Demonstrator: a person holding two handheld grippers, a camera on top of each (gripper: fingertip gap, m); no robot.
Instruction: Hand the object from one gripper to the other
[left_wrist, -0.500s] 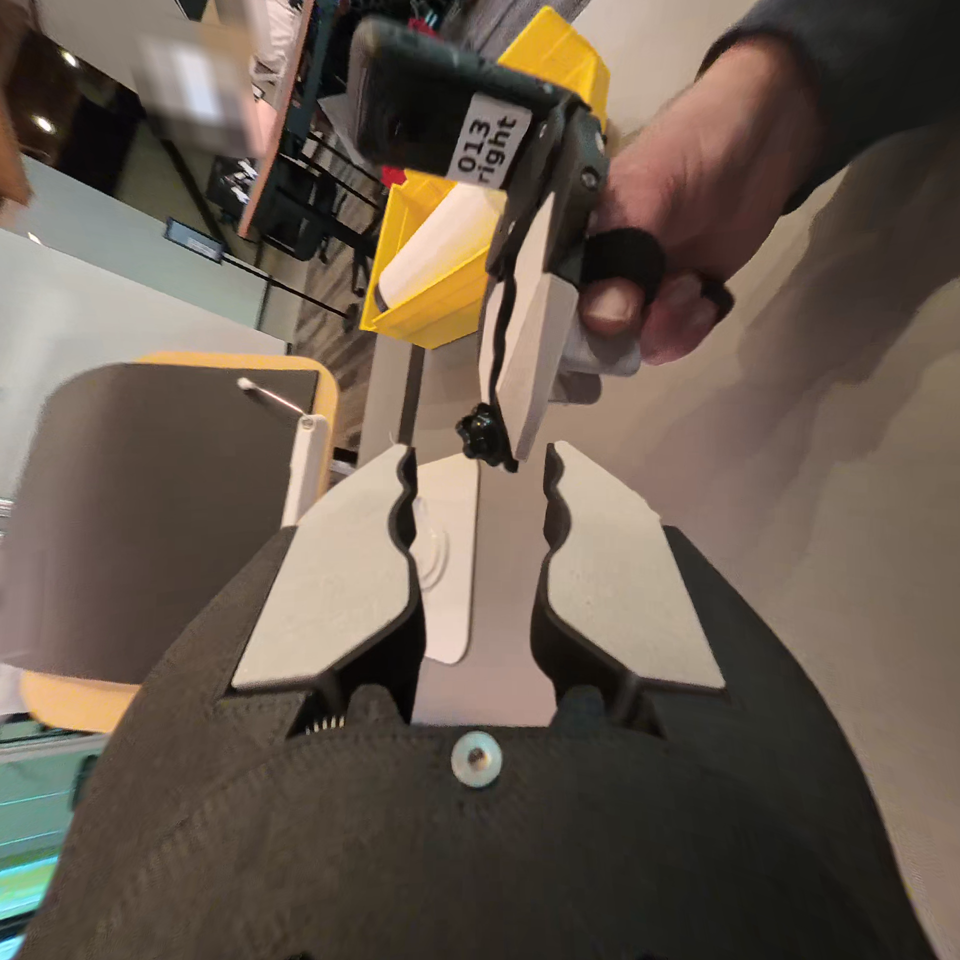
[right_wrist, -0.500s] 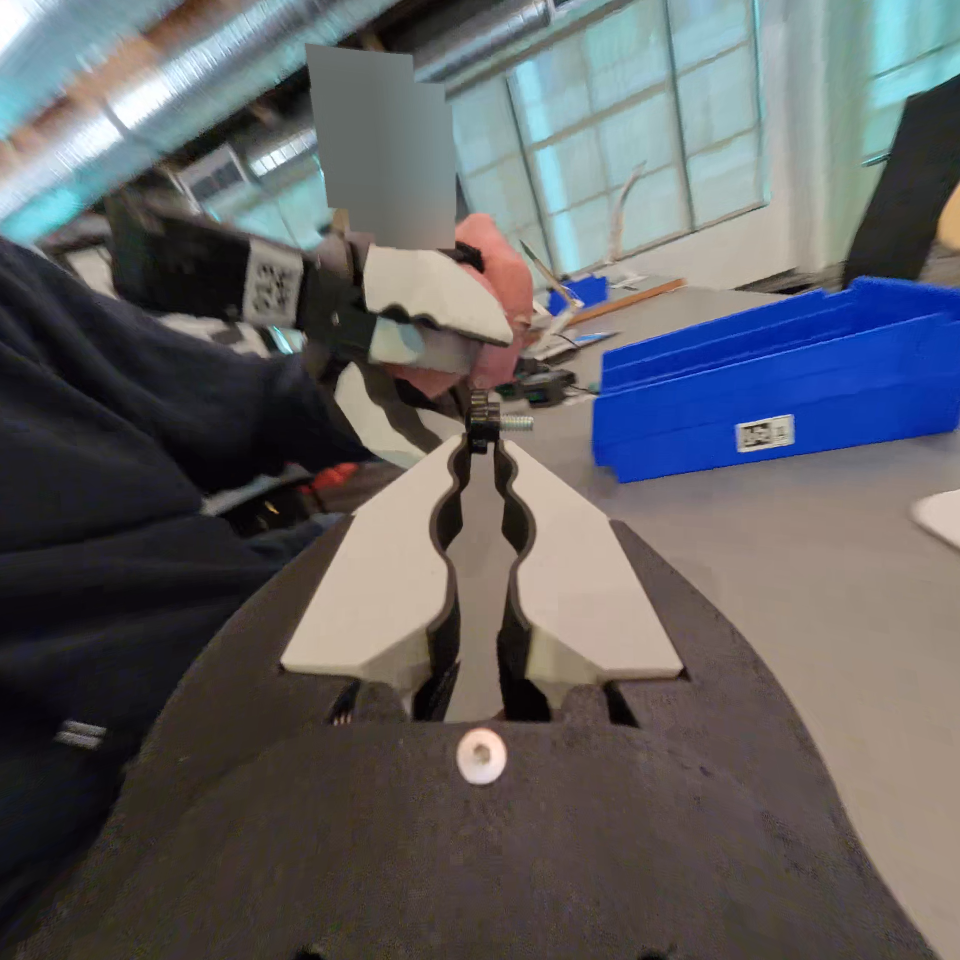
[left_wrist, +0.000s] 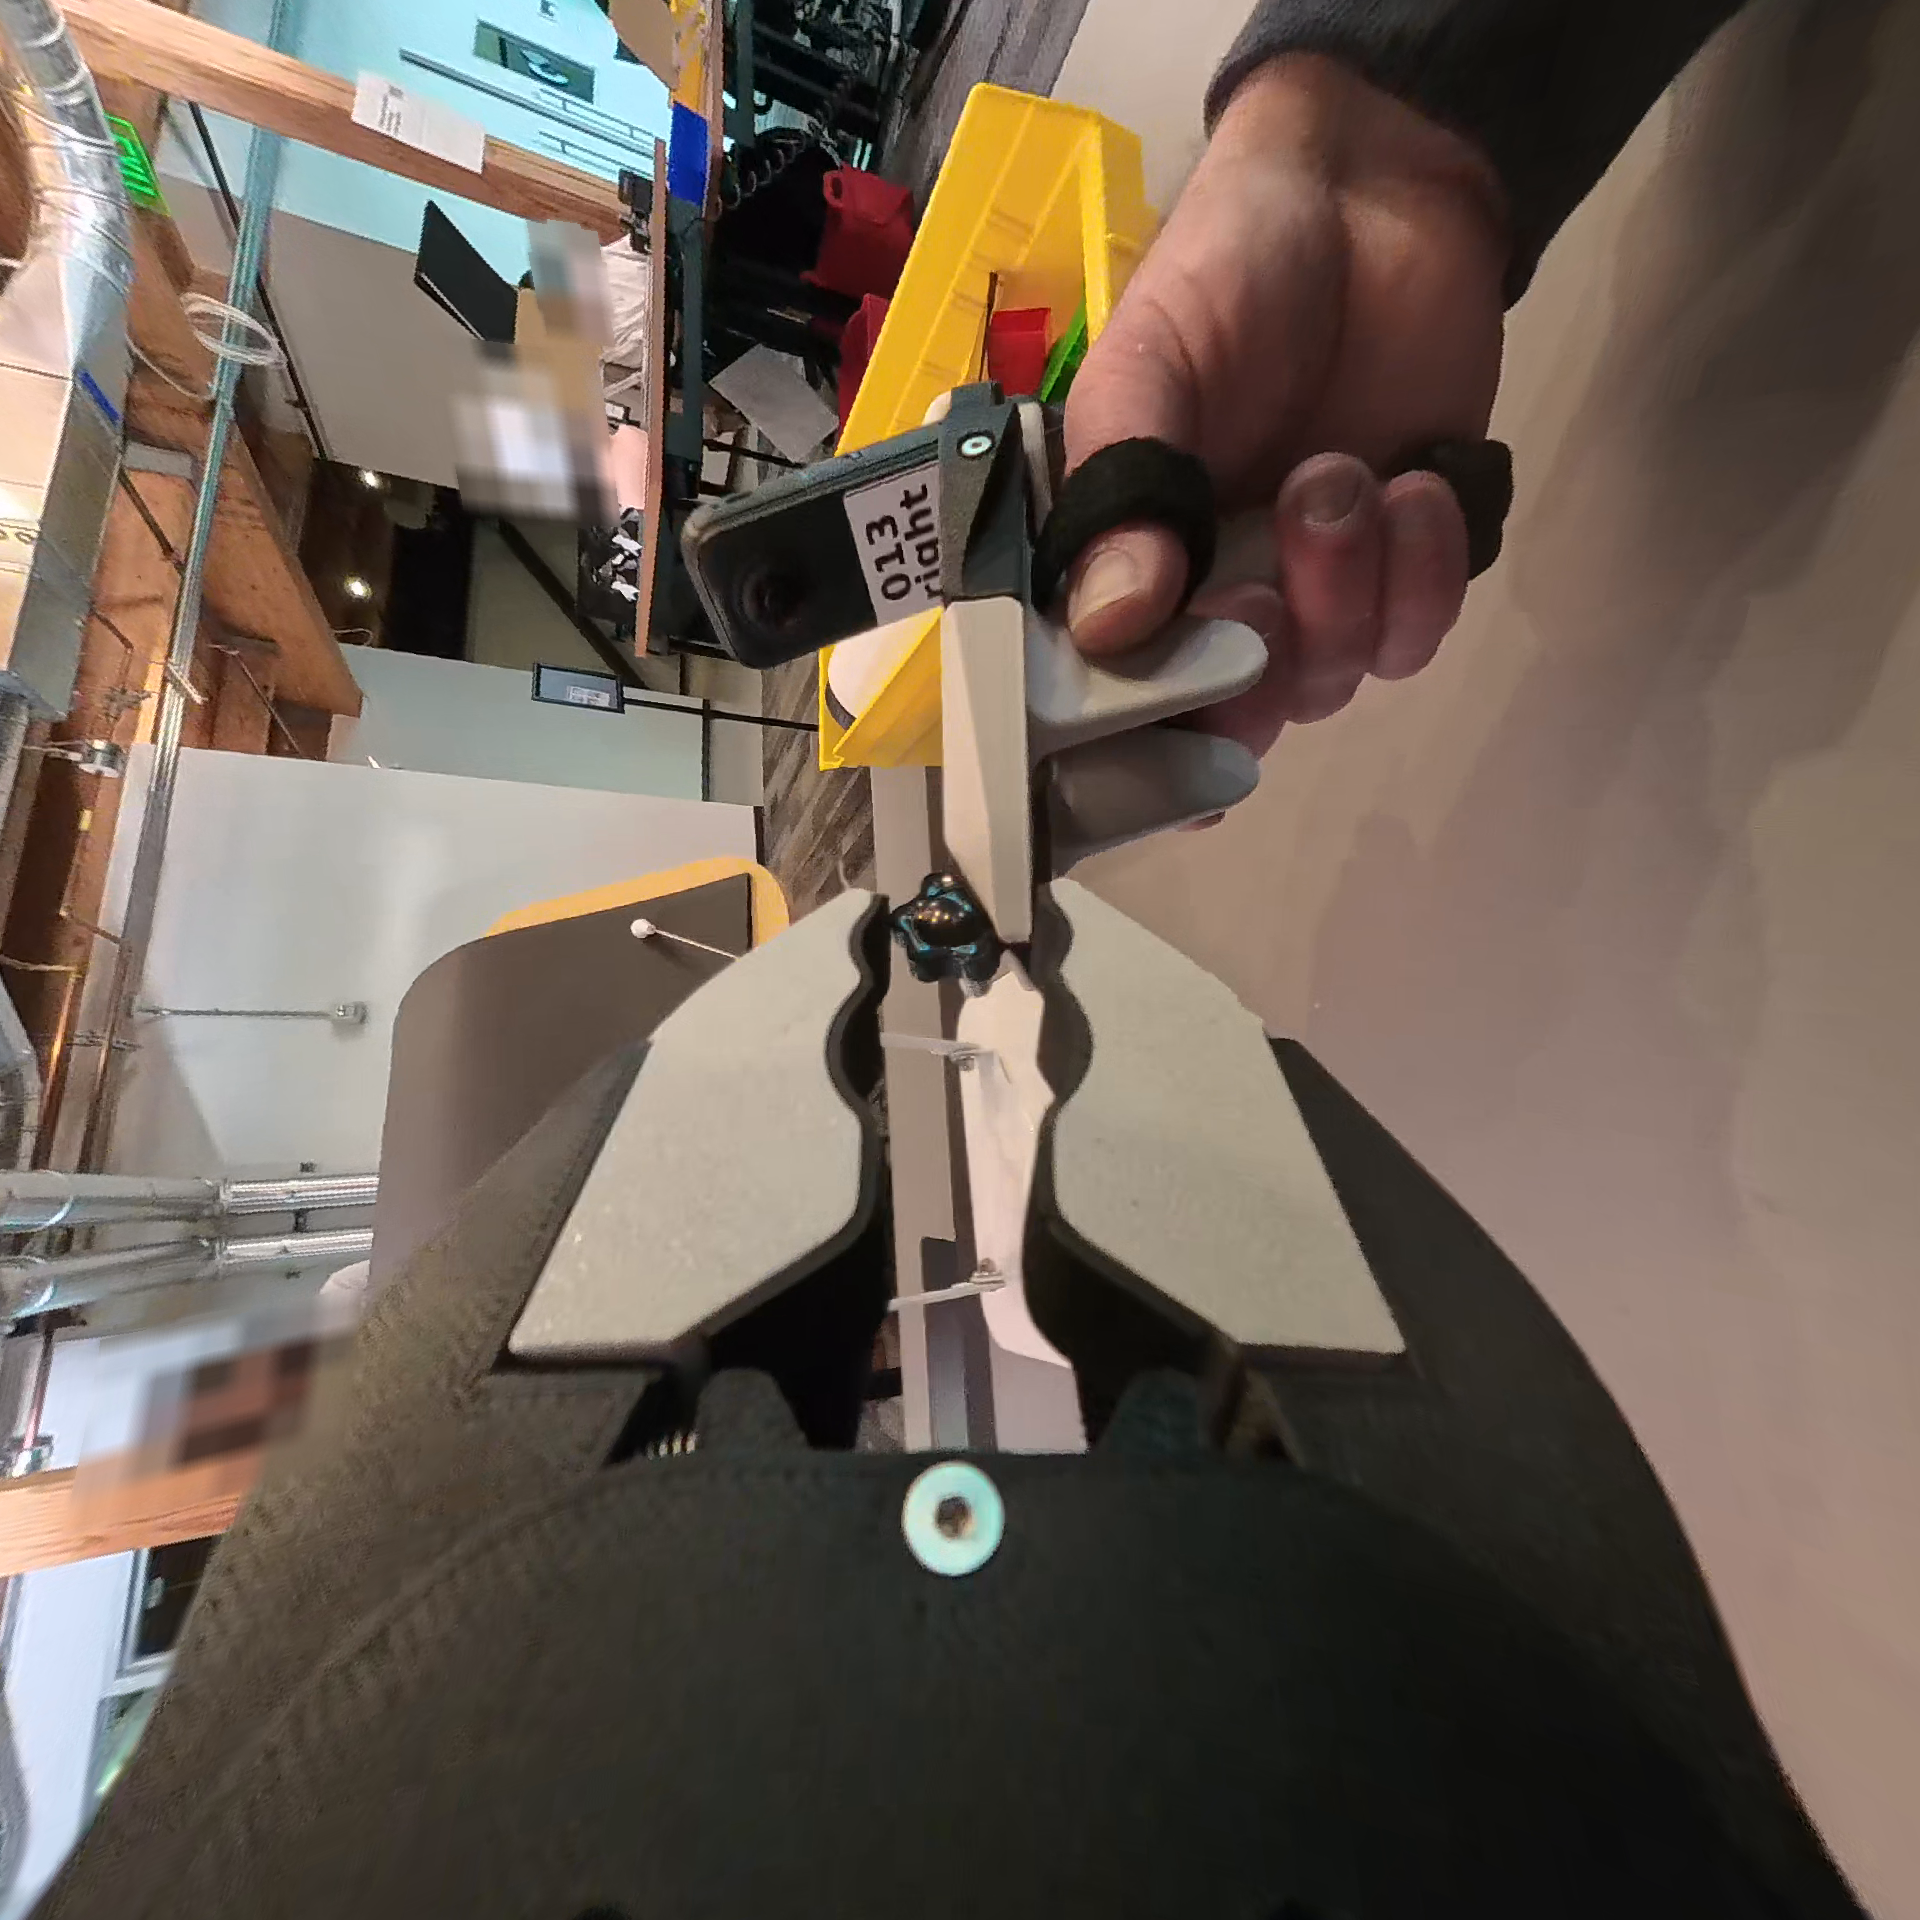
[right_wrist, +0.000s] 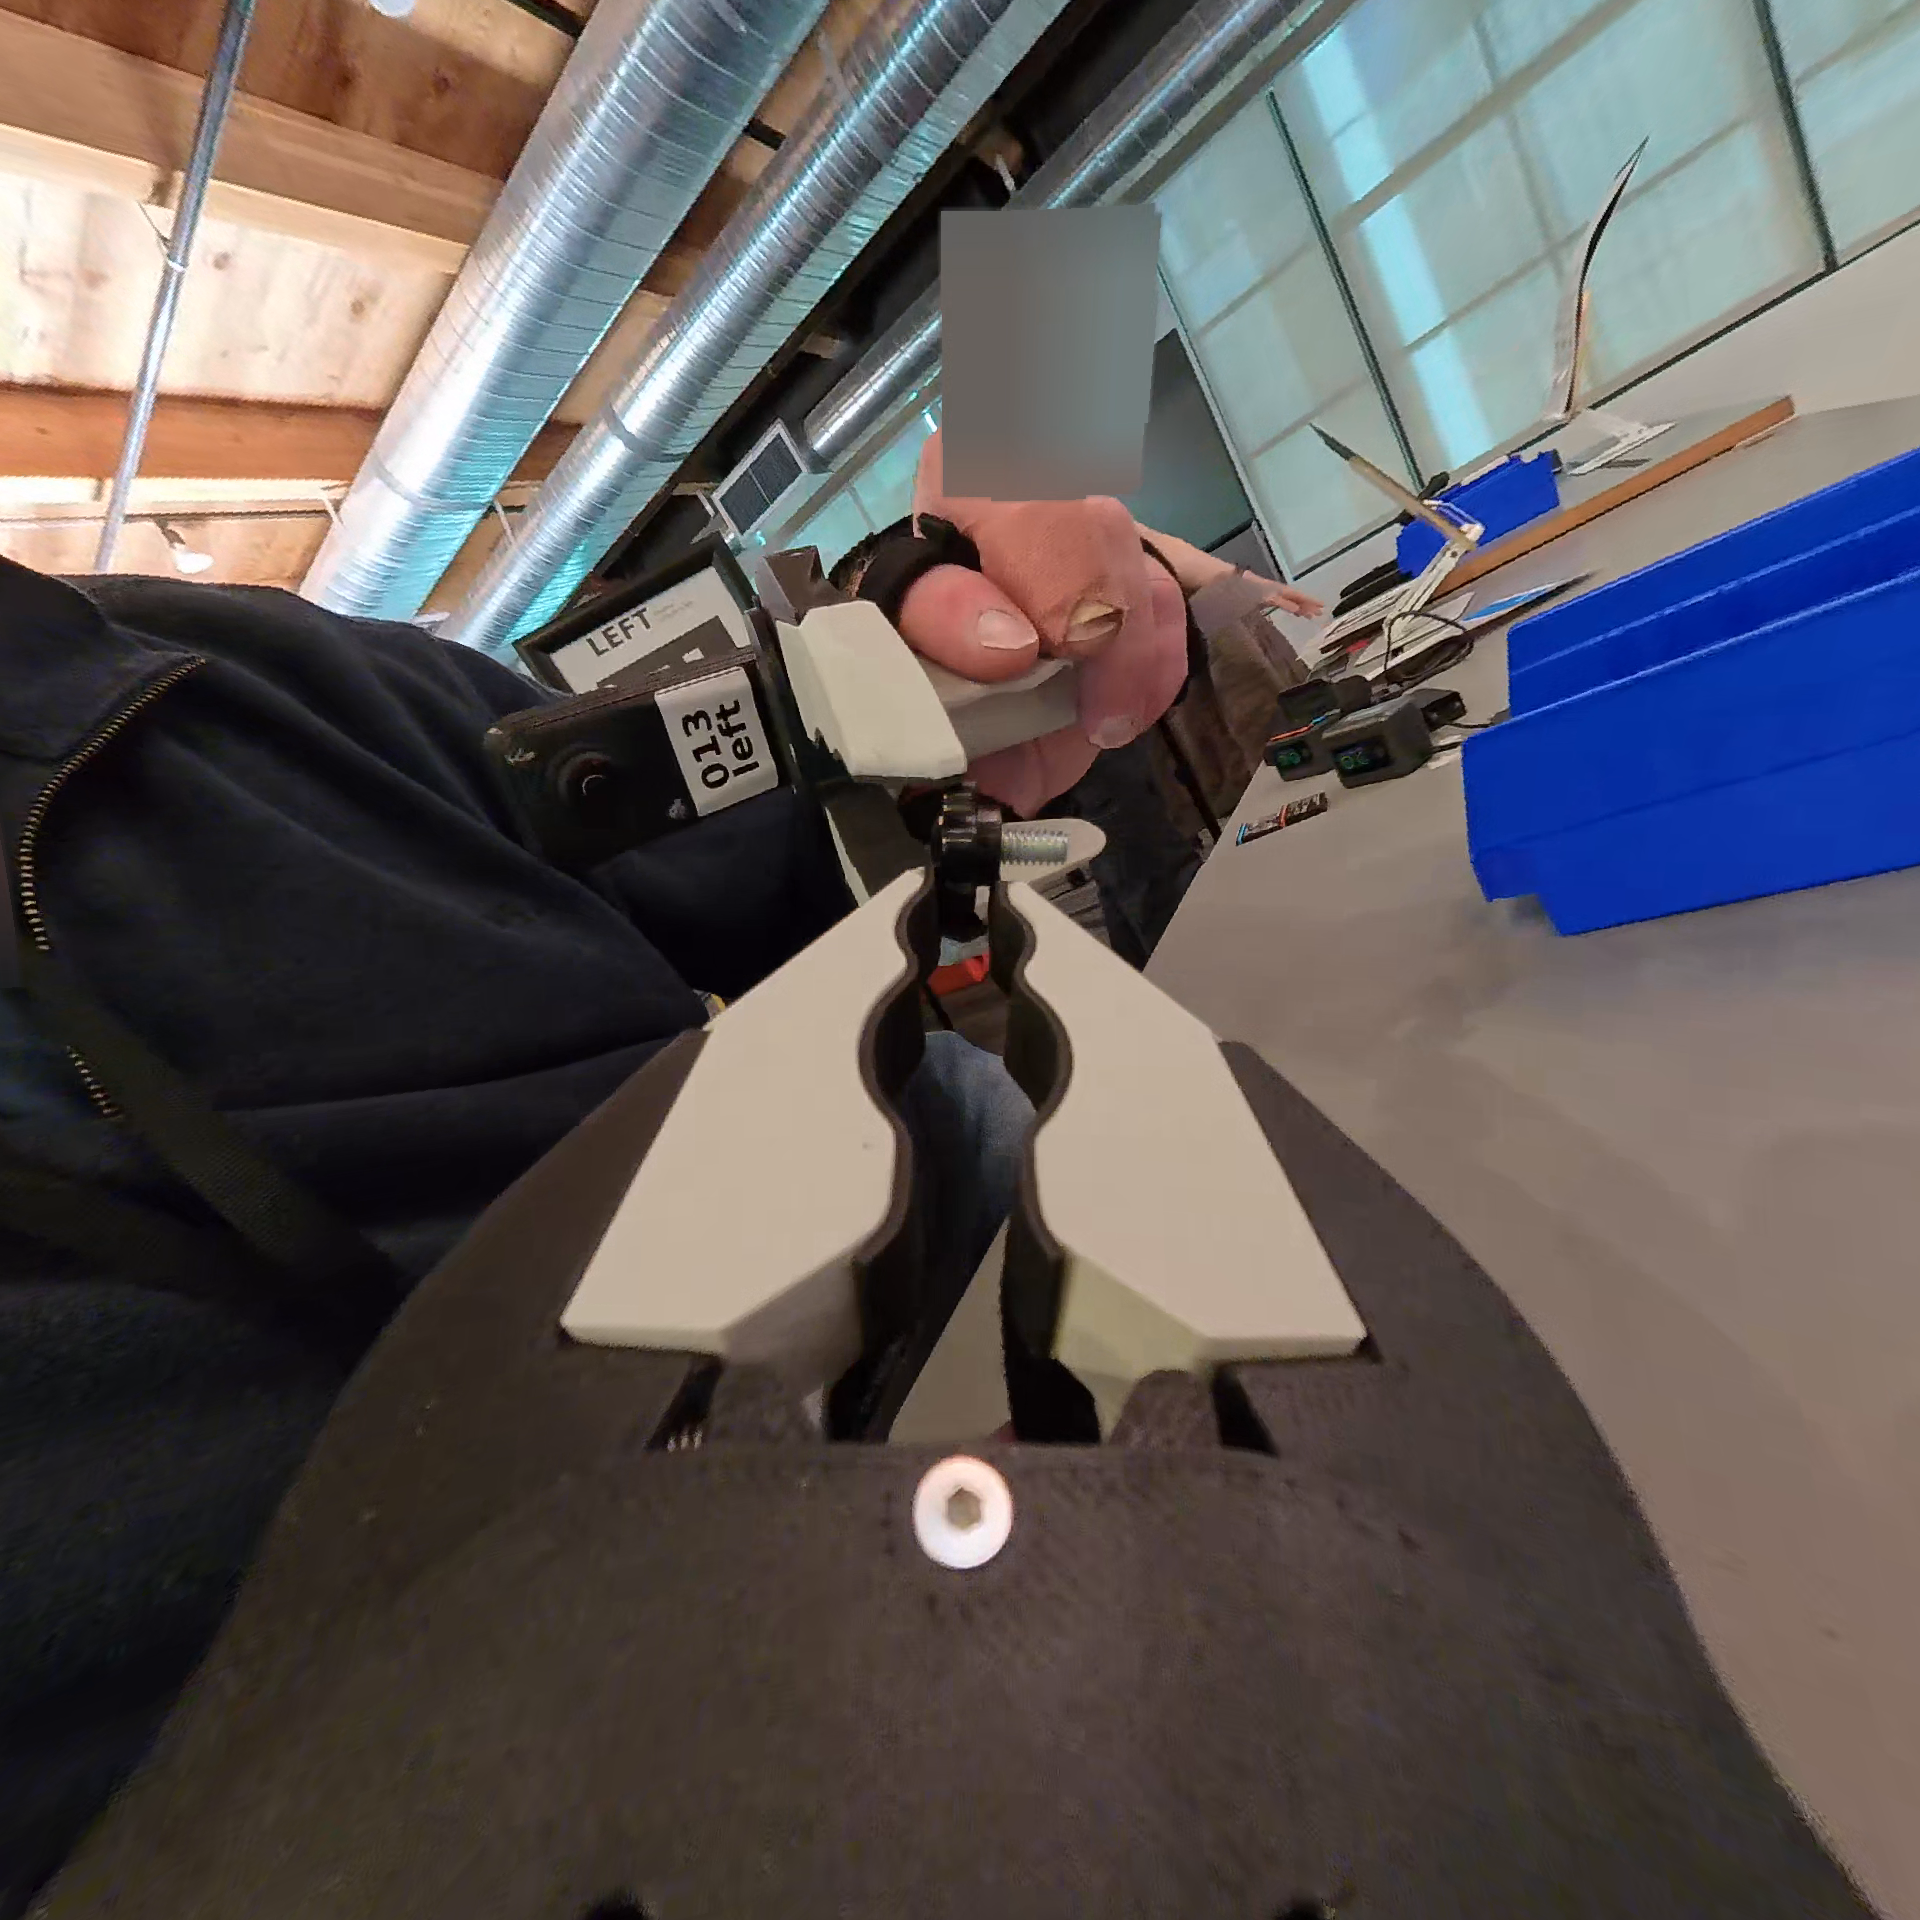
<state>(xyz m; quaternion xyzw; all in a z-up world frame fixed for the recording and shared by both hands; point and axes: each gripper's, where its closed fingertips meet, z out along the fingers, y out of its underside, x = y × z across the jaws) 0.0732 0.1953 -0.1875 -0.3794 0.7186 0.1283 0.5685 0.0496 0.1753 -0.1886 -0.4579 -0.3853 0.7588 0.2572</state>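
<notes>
The right hand-held gripper (right_wrist: 954, 902) is clamped on a small black star-shaped knob with a threaded metal screw (right_wrist: 971, 831). The left hand-held gripper (left_wrist: 961, 920) has its fingers apart around that knob, above the grey surface (right_wrist: 1558, 1039).

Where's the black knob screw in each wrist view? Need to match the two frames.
Left wrist view: the black knob screw sits at centre, between the left gripper fingertips, with the right gripper's tips pinching it from above.
Right wrist view: upper centre, clamped at the right gripper tips, threaded end pointing right.
Shared landmark: the grey table, on the right side of both views.
</notes>
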